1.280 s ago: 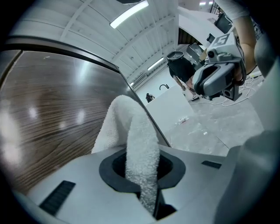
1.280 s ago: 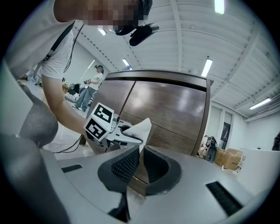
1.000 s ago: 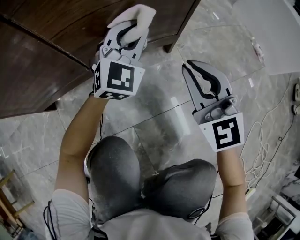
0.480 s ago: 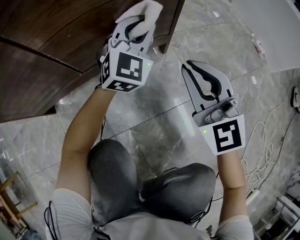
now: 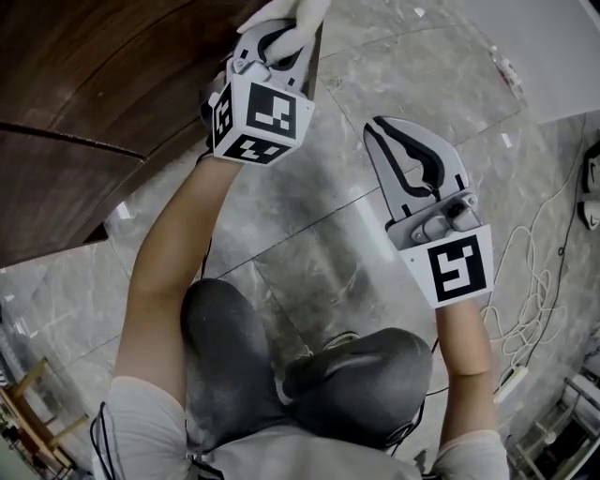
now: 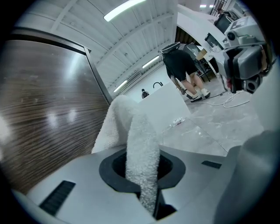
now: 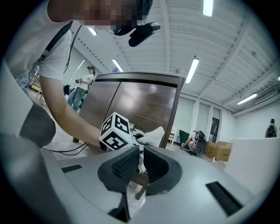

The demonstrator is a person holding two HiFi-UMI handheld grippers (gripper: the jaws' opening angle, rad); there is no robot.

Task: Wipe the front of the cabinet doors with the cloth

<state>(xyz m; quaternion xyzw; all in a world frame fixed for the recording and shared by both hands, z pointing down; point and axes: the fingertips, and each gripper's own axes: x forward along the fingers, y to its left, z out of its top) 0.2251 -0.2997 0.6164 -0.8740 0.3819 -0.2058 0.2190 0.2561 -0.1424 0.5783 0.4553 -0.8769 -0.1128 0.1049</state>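
The dark wood cabinet door (image 5: 103, 84) fills the upper left of the head view. My left gripper (image 5: 281, 33) is shut on a white terry cloth (image 5: 302, 11), which is pressed against the door near its right edge. In the left gripper view the cloth (image 6: 140, 144) rises from between the jaws, with the wood door (image 6: 43, 109) at the left. My right gripper (image 5: 382, 131) hangs over the marble floor to the right, shut with nothing in it. The right gripper view looks past its jaws (image 7: 140, 162) at the left gripper's marker cube (image 7: 115, 131), the cloth (image 7: 153, 134) and the cabinet (image 7: 144, 103).
The person's knees (image 5: 309, 375) are below on the grey marble floor (image 5: 309, 225). Loose white cables (image 5: 525, 281) lie at the right. A white panel (image 5: 553, 56) stands at the upper right. A wooden frame (image 5: 28, 403) is at the lower left. Other people (image 6: 181, 65) stand far off.
My left gripper has slid with the cloth farther up and to the right along the cabinet door. The right gripper has hardly moved.
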